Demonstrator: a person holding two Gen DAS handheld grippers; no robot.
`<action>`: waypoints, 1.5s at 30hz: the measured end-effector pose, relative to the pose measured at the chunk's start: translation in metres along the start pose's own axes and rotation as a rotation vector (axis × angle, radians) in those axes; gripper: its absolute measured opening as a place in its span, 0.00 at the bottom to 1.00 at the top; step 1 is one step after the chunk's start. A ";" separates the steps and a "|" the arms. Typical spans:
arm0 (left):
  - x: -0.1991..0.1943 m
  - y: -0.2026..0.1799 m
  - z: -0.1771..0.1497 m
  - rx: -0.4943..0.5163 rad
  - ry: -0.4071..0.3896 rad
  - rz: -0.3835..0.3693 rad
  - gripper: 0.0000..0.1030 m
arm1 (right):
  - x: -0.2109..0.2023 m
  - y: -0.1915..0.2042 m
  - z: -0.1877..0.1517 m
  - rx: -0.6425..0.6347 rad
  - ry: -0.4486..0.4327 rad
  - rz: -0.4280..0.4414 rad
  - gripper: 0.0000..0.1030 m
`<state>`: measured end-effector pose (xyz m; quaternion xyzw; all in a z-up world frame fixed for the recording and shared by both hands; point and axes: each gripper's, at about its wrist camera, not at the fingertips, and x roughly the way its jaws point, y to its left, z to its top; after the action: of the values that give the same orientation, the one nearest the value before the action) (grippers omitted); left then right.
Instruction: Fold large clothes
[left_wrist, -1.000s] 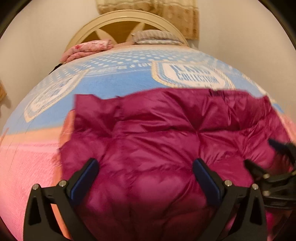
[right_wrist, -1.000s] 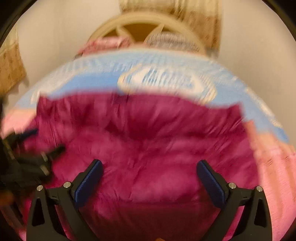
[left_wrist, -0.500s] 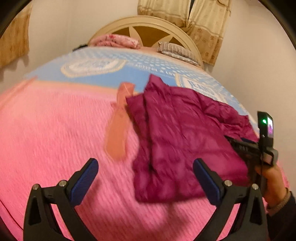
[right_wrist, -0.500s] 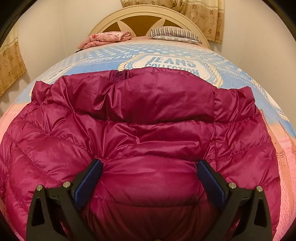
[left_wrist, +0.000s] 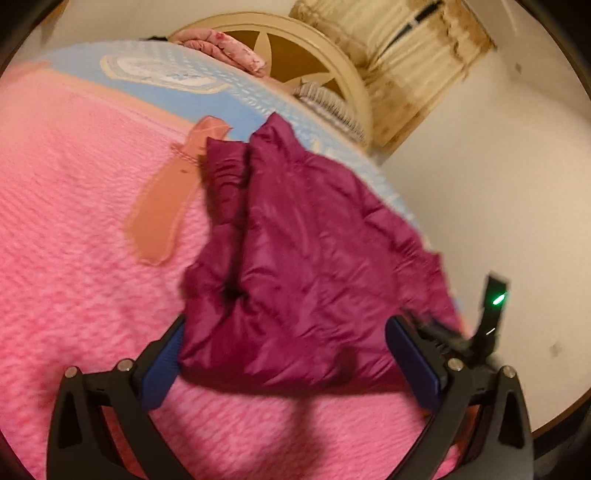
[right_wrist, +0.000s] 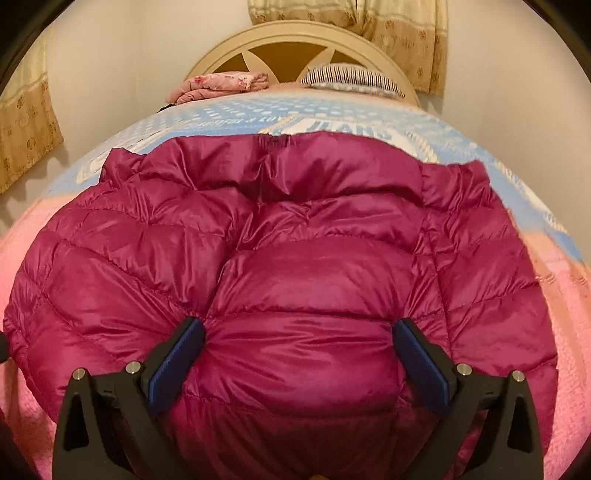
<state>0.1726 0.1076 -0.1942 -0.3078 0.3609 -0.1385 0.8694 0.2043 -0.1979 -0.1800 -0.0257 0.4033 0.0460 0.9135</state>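
Observation:
A magenta puffer jacket (left_wrist: 306, 258) lies on the pink bedspread (left_wrist: 74, 229), collar toward the headboard. In the left wrist view my left gripper (left_wrist: 291, 354) is open, and the jacket's near edge lies between its blue pads. At the jacket's right edge I see the housing of the right gripper (left_wrist: 495, 306), blurred, with a green light. In the right wrist view the jacket (right_wrist: 295, 240) fills the frame. My right gripper (right_wrist: 299, 354) is open and set low on it, and a puffy quilted panel bulges between the fingers.
A blue printed blanket (right_wrist: 332, 114) covers the far half of the bed. A folded floral quilt (right_wrist: 218, 83) and a striped pillow (right_wrist: 351, 75) lie by the cream headboard (right_wrist: 295, 33). A peach fabric band (left_wrist: 170, 206) lies left of the jacket. The wall (left_wrist: 498, 184) is close on the right.
My left gripper swung out to the jacket's left side, then came in close to its near edge. My right gripper settled lower onto the jacket, which now bulges between its fingers.

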 end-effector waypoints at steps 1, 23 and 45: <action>0.002 0.002 0.000 -0.014 -0.002 -0.023 1.00 | 0.002 -0.001 0.000 0.001 0.005 0.002 0.99; -0.010 -0.174 0.015 0.564 -0.163 -0.141 0.18 | -0.012 -0.040 -0.005 0.134 -0.043 0.139 0.99; 0.115 -0.273 -0.093 1.079 0.159 -0.191 0.25 | -0.162 -0.200 0.049 0.220 -0.375 0.253 0.99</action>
<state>0.1819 -0.1964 -0.1343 0.1612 0.2738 -0.4048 0.8574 0.1528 -0.4032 -0.0250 0.1337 0.2294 0.1196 0.9567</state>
